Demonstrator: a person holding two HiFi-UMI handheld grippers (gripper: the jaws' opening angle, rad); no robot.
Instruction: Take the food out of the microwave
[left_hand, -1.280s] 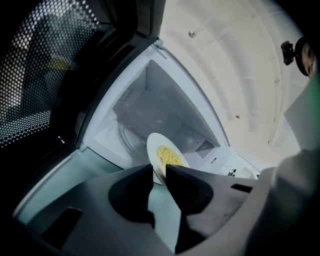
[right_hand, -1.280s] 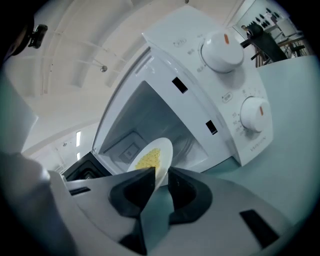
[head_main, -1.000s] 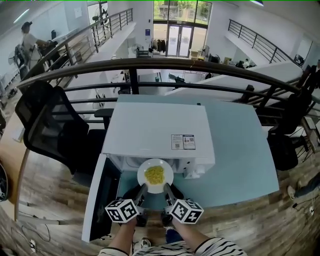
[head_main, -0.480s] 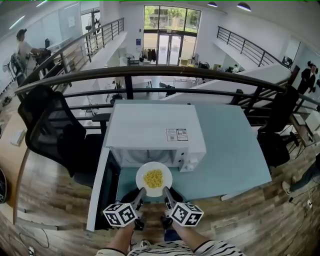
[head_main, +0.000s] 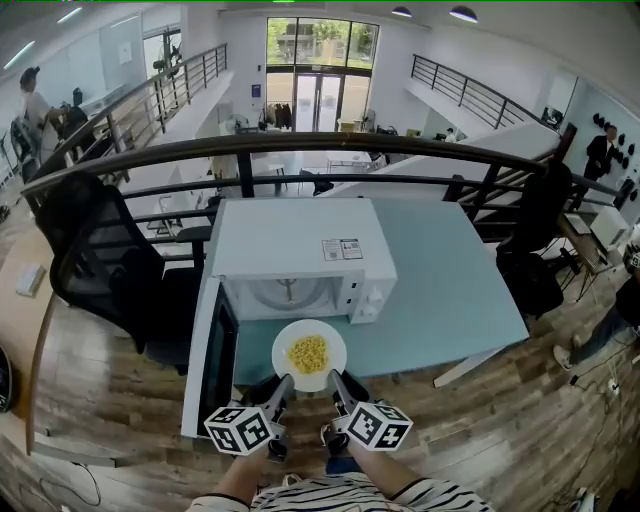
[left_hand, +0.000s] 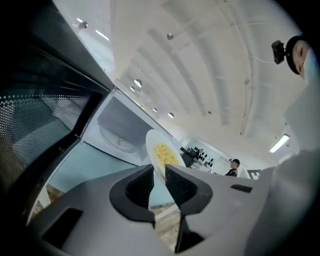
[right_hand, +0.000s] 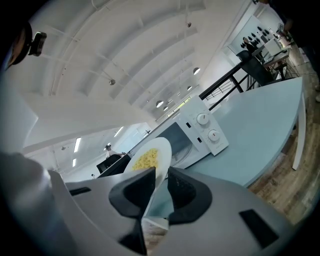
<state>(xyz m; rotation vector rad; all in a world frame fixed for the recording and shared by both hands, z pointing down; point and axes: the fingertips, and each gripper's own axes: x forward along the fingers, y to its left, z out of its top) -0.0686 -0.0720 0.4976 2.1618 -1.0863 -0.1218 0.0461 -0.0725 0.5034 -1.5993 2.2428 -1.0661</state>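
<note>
A white plate (head_main: 309, 353) with a heap of yellow food (head_main: 308, 352) hangs in front of the white microwave (head_main: 300, 245), outside its lit cavity and over the table's front strip. My left gripper (head_main: 284, 381) is shut on the plate's near-left rim and my right gripper (head_main: 336, 378) on its near-right rim. In the left gripper view the plate (left_hand: 161, 150) stands edge-on between the jaws of that gripper (left_hand: 159, 179). The right gripper view shows the plate (right_hand: 150, 156) pinched likewise by that gripper (right_hand: 161, 182). The microwave door (head_main: 210, 360) hangs wide open on the left.
The microwave stands on a light blue table (head_main: 450, 300), bare to its right. A black office chair (head_main: 95, 260) sits to the left, and a dark railing (head_main: 300, 145) runs behind the table. Wooden floor lies below the table's front edge.
Both grippers have drawn the plate back toward me, from the microwave's mouth to well outside it. The empty cavity with its turntable now shows.
</note>
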